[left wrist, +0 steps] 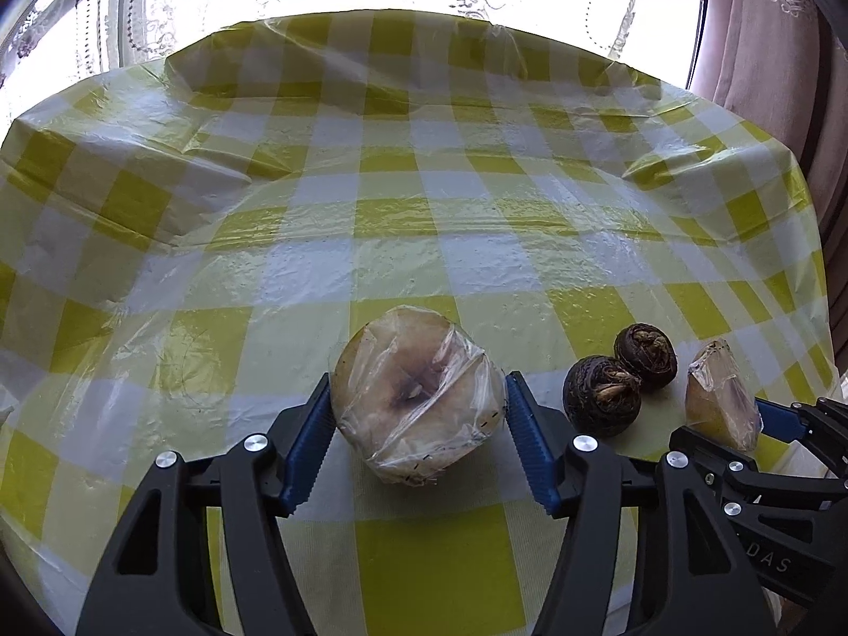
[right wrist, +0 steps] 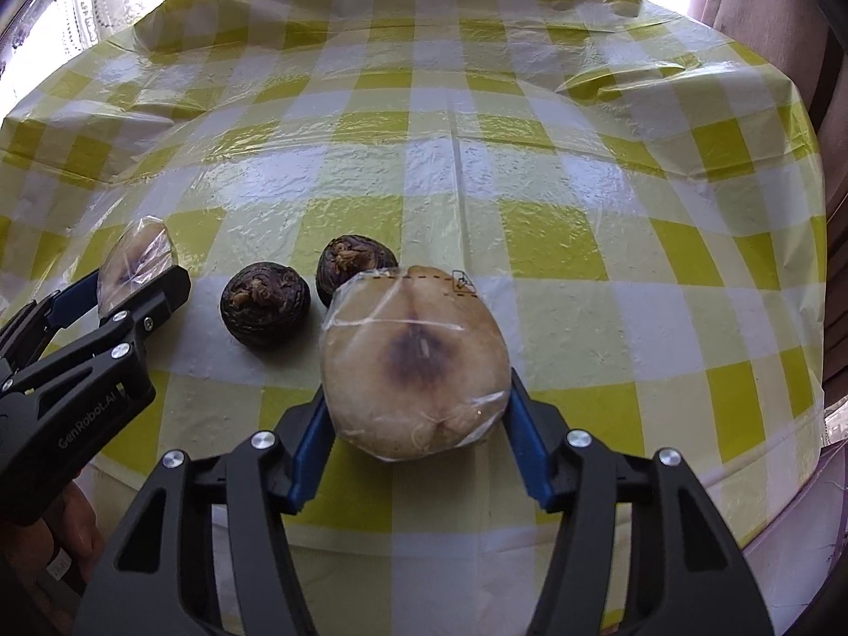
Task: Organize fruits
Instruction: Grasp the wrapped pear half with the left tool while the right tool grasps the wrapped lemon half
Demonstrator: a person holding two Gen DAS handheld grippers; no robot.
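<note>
My left claw was pinched on a plastic-wrapped pale fruit, one blue ribbed pad pressed to each flank of it. The fruit sat right between the tips, its dark-stained dimple turned up toward my camera, bulging a little beyond the tips. Whether it rested on the yellow-checked tablecloth or hung just above it, I could not tell.

Off to the right of that claw lay two dark brown, rough-skinned round fruits, close beside each other and perhaps touching. The nearer one lay just beside my right-hand pad.

Past them my right claw was clamped on a second wrapped pale fruit, again with a blue pad on either side and the bruised hollow facing the lens. A dashed tear line and a small printed mark showed on its wrap at the far edge. From this side, the two dark fruits lay ahead and to the left of the tips, the farther one partly hidden behind the wrapped fruit I held.

Both claws stood side by side over the near part of the table, the dark pair between them.
</note>
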